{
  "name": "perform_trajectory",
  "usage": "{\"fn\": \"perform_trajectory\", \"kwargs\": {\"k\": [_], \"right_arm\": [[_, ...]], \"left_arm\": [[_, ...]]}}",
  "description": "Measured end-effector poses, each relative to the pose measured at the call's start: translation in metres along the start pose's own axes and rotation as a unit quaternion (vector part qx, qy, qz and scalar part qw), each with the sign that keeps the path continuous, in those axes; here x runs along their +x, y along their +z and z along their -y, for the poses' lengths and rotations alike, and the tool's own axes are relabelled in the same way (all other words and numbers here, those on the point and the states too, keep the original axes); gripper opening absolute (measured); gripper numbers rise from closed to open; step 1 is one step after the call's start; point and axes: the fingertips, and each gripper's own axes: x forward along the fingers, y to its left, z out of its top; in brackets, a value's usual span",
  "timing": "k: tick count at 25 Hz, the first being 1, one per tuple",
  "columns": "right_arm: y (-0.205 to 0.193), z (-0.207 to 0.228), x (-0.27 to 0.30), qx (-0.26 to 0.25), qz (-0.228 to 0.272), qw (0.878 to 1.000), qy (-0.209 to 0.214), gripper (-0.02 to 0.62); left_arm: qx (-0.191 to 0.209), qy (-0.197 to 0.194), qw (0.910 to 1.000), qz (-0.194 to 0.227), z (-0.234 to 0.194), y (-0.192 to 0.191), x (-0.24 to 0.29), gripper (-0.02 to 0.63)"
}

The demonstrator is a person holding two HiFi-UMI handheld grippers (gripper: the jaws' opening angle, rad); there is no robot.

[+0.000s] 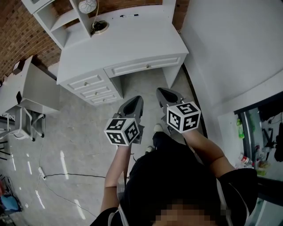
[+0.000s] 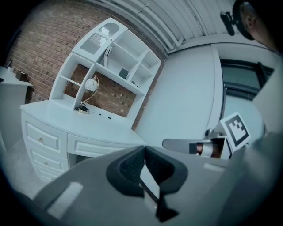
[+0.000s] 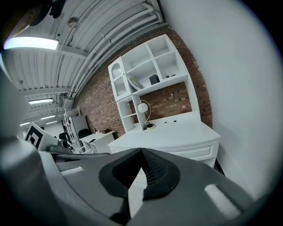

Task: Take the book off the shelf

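Note:
A white desk [image 1: 132, 42] carries a hutch of open shelves [image 3: 146, 66]. In one upper compartment a thin pale book [image 3: 134, 82] leans at a slant, also seen as the book [image 2: 107, 55] in the left gripper view; a small dark object [image 3: 154, 79] stands beside it. Both grippers hang over the floor well short of the desk. My left gripper [image 1: 138, 99] is shut with nothing in it, its pads meeting at the tip [image 2: 144, 148]. My right gripper [image 1: 160, 91] is shut and empty too, jaws [image 3: 141, 151] closed together.
A globe lamp [image 1: 87, 5] stands on the desk by its round base [image 1: 99, 27]. Drawers [image 1: 90, 86] fill the desk's left side. A second white desk [image 1: 37, 84] and a chair [image 1: 22, 126] are at the left. A white wall [image 1: 230, 48] runs along the right. A cable [image 1: 66, 176] lies on the floor.

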Motion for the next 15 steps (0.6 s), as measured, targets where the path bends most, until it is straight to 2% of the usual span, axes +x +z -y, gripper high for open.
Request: {"fn": "perform_trajectory", "kwargs": {"k": [6, 12, 15], "right_arm": [[0.025, 0.021, 0.035, 0.002, 0.002, 1.0, 0.016, -0.006], [0.049, 0.05, 0.066, 0.002, 0.001, 1.0, 0.03, -0.006], [0.061, 0.064, 0.081, 0.0, 0.001, 0.999, 0.039, -0.006]], "left_arm": [[-0.004, 0.014, 0.9998, 0.012, -0.018, 0.031, 0.037, 0.006], [-0.041, 0.008, 0.999, 0.014, -0.025, 0.055, 0.082, 0.002], [-0.026, 0.018, 0.9994, 0.014, -0.029, 0.065, 0.102, 0.002]]}}
